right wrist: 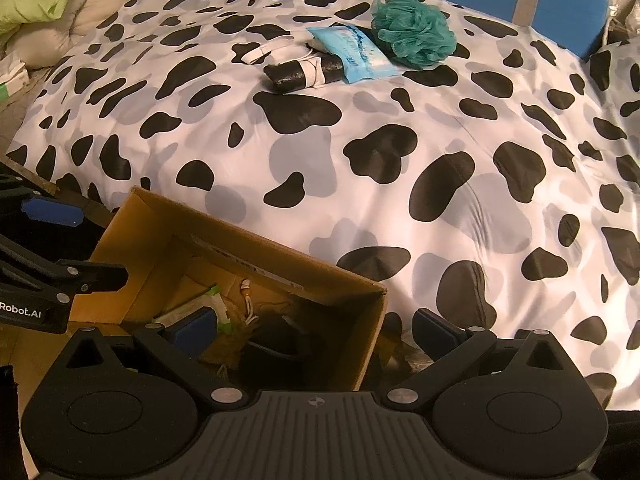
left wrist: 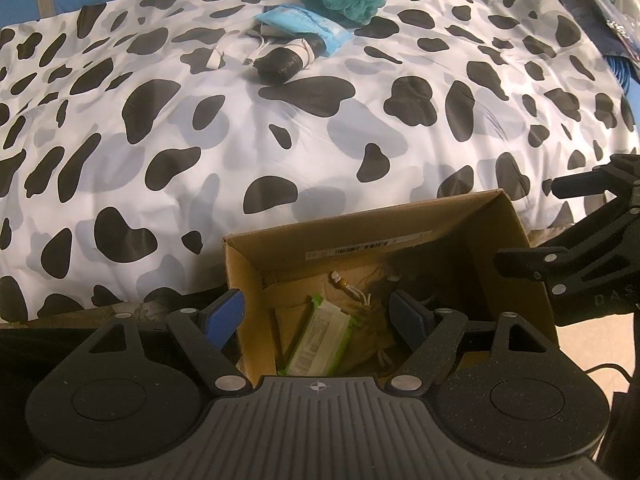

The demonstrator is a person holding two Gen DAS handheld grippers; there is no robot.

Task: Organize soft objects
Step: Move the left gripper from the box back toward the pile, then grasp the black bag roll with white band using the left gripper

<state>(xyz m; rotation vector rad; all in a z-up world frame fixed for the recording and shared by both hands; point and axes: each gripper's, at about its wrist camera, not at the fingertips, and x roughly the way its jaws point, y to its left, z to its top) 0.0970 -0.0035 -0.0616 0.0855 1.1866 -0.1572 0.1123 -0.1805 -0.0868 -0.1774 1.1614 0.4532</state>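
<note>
Both grippers spread wide and empty over the cardboard box point(left wrist: 496, 216) at the bed's near edge.

The left gripper point(left wrist: 320, 316) straddles the box's left wall, the right gripper point(right wrist: 320, 330) its right wall. A broad bare stretch of cow-print duvet point(right wrist: 400, 184) separates them from the teal loofah point(right wrist: 414, 30), blue packet point(right wrist: 352, 54) and black roll point(right wrist: 296, 72) near the far edge.

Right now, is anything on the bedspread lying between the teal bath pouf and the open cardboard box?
Nothing visible does. The teal bath pouf sits far up the bedspread; only bare patterned cover separates it from the cardboard box. The blue packet lies beside it.
</note>
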